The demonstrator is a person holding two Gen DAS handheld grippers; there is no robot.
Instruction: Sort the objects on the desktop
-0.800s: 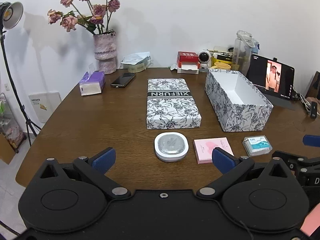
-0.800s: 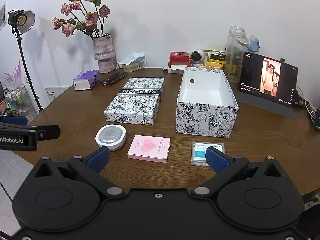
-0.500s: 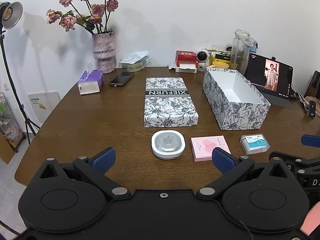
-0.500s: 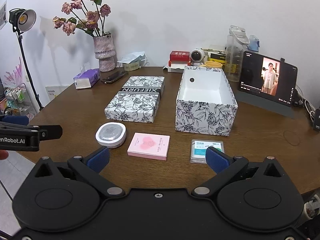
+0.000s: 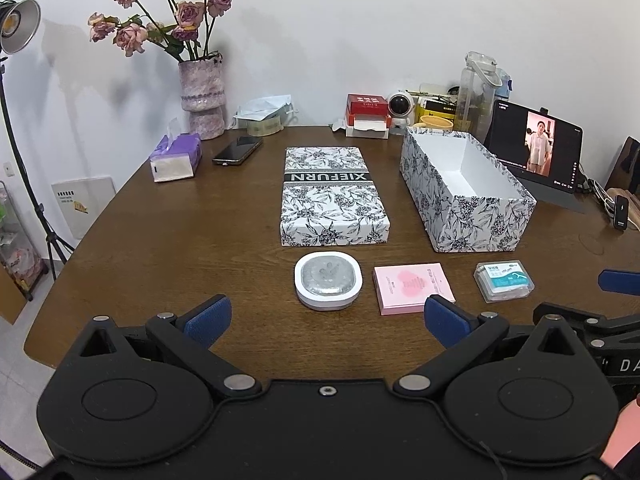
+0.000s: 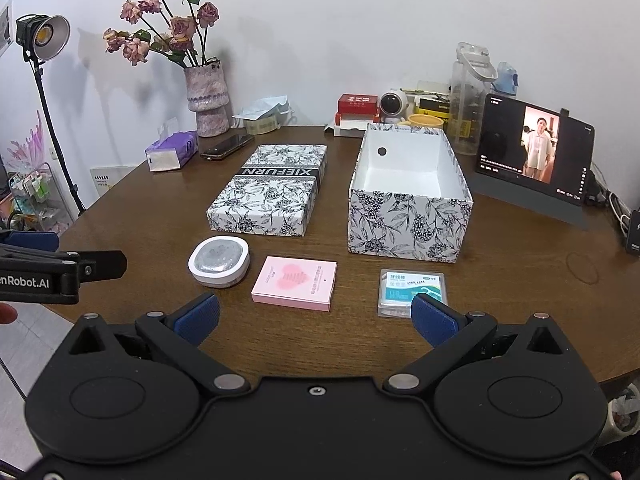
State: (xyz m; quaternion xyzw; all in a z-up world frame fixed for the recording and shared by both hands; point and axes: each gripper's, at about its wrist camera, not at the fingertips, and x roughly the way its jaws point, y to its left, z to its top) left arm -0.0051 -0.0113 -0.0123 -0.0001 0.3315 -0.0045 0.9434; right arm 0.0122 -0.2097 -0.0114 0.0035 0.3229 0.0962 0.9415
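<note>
Both hand-held grippers are held wide and empty. The dental floss box (image 6: 412,290) lies on the worktop (image 6: 520,300) just ahead of the right hand-held gripper (image 6: 316,318), nearer it than the left hand-held gripper (image 5: 326,318), its long axis left-right, with the open box (image 6: 408,228) beyond.

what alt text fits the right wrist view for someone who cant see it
The open right gripper hovers over a wooden table, facing a white round case, pink booklet and floss pick pack. Behind stand an empty floral box and its lid.
</note>
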